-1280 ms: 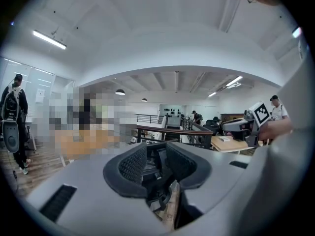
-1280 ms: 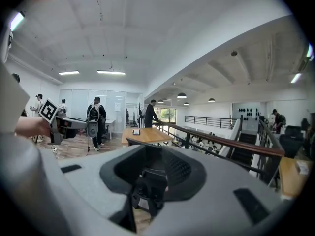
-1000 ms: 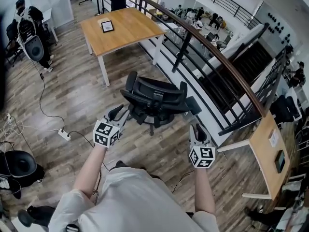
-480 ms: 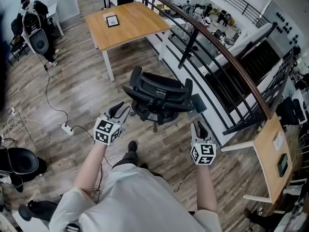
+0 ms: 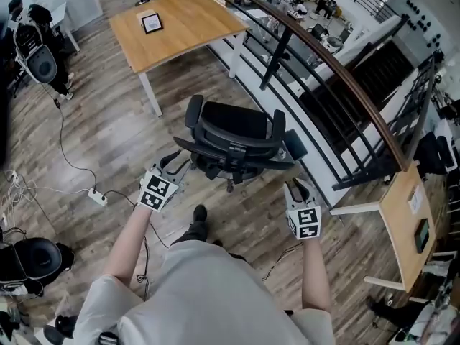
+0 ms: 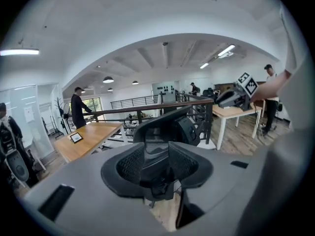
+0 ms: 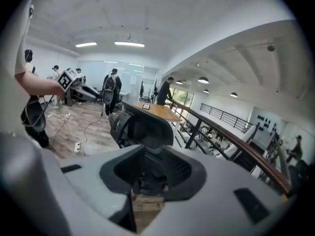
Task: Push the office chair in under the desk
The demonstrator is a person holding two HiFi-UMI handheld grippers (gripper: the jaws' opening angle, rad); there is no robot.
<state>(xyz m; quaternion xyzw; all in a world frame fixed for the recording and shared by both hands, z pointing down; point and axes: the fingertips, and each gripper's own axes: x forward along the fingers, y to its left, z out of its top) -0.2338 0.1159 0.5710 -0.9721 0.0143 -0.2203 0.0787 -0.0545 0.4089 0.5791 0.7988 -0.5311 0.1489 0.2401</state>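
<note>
The black office chair (image 5: 233, 139) stands on the wood floor, its backrest toward me, well short of the wooden desk (image 5: 180, 27) at the top left. My left gripper (image 5: 175, 165) hovers just behind the backrest's left edge. Its jaws are opening, and only the chair (image 6: 170, 127) beyond shows through the gap. My right gripper (image 5: 297, 187) is open a little behind the right armrest, apart from it. In the right gripper view the chair (image 7: 142, 124) rises past the jaws of the right gripper (image 7: 150, 167), with the desk (image 7: 157, 111) farther off.
A dark railing (image 5: 338, 77) runs diagonally just right of the chair. A small framed tablet (image 5: 152, 22) lies on the desk. A power strip with cables (image 5: 97, 196) lies on the floor at the left. A second desk (image 5: 406, 214) stands at the right, and people stand in the background.
The person has stepped forward, one foot now showing below the chair. Both grippers have stayed close behind the backrest, and the chair has turned slightly.
</note>
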